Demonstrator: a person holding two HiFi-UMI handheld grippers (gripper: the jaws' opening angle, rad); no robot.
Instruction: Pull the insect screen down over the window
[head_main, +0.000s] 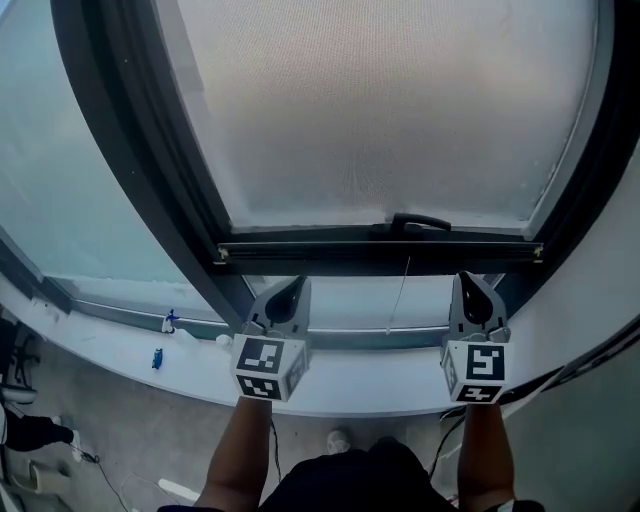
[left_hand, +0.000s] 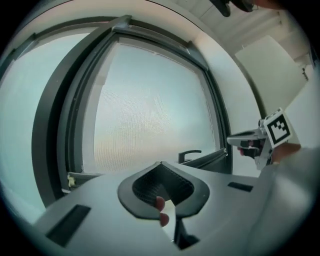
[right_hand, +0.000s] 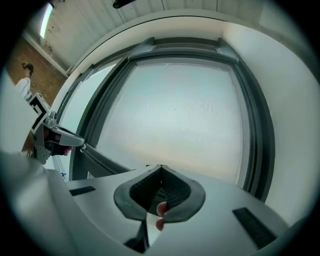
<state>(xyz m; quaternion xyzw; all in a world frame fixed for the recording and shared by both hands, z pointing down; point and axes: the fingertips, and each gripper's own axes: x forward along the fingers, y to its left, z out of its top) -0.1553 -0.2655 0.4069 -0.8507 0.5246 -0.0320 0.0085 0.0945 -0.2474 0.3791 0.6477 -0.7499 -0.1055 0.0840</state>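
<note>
My landmark is the insect screen's bottom bar. In the head view its long axis runs left to right across the window, with the mesh spread over the pane above it. A dark handle sits on the bar's upper edge, right of its middle, and a thin cord hangs below the bar toward the white sill. The left gripper hovers just below the bar's left end and the right gripper just below its right end. Both point at the window and neither touches the bar. Each gripper view shows its fingers pressed together with nothing between them. Only the right gripper view shows a distant person. Only the head view shows the cord.
</note>
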